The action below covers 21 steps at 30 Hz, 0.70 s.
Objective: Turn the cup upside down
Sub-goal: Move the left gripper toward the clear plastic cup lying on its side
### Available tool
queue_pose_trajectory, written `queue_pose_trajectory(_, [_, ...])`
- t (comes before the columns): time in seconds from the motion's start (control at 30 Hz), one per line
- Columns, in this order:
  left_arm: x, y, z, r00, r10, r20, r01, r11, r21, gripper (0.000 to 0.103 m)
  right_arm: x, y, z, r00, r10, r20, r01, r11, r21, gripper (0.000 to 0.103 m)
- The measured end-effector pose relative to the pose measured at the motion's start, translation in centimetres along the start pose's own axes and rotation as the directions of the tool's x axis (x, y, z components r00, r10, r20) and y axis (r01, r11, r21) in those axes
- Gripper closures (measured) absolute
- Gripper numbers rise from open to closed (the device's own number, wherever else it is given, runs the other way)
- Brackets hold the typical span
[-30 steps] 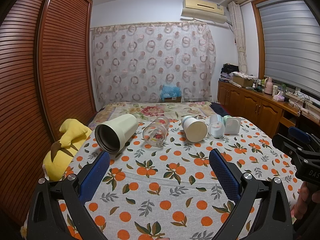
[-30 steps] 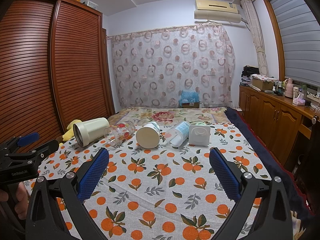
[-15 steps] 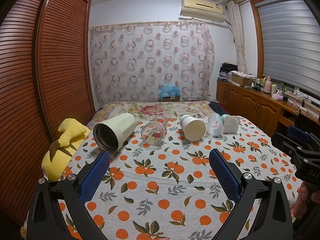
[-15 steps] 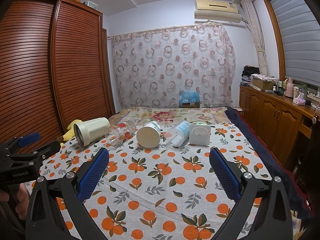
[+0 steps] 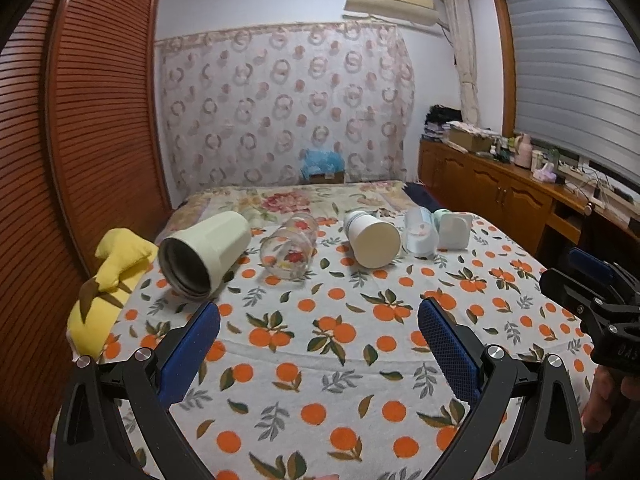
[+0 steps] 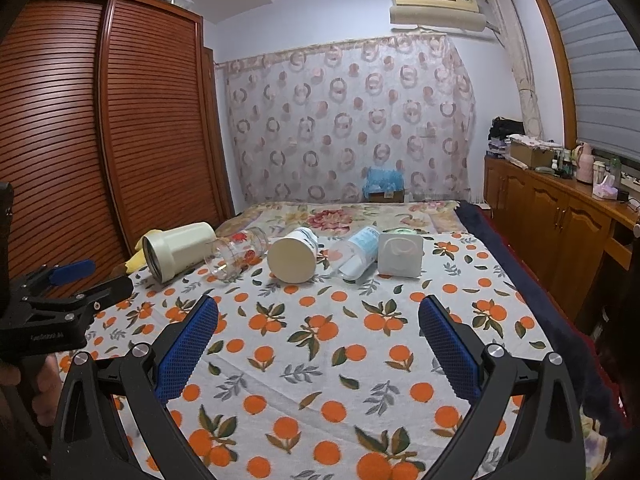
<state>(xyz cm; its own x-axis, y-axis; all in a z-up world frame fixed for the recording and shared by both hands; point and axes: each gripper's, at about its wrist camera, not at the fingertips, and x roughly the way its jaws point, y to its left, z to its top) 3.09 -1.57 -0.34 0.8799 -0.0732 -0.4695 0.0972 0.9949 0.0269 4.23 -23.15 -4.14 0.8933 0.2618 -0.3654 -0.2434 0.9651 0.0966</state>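
Several cups lie on their sides in a row across the orange-print bedspread (image 5: 320,344). From left: a cream tumbler (image 5: 204,254) (image 6: 178,250) with its dark mouth toward me, a clear printed glass (image 5: 290,250) (image 6: 238,252), a white cup (image 5: 372,238) (image 6: 294,256) with its base toward me, a clear pale-blue cup (image 5: 418,230) (image 6: 356,252), and a white square cup (image 5: 454,230) (image 6: 400,254). My left gripper (image 5: 319,322) is open and empty, short of the row. My right gripper (image 6: 319,318) is open and empty, also short of the row.
A yellow plush toy (image 5: 110,276) lies at the bed's left edge beside the brown slatted wardrobe (image 5: 80,128). A wooden cabinet (image 6: 560,232) with clutter runs along the right wall. A floral quilt (image 6: 340,214) covers the far half of the bed.
My left gripper has drifted slightly forward and to the left, so the cups sit a little further right in its view. The right gripper has barely moved. Both stay open.
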Motion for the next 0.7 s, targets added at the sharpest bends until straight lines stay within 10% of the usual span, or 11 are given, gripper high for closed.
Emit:
queue_pose_trajectory(0.33, [4.7, -2.0, 2.1, 0.995, -0.070, -0.073, 0.075, 0.995, 0.067, 0.007, 3.3, -2.8, 1.7, 0.998, 0.024, -0.059, -0.028, 0.997, -0.065, 0.023])
queue_pose_trajectory(0.7, [11.1, -5.8, 5.3, 0.978, -0.114, -0.176, 0.144, 0.975, 0.172, 0.007, 8.3, -8.2, 3.1, 0.984, 0.041, -0.173, -0.047, 0.999, -0.026, 0.023])
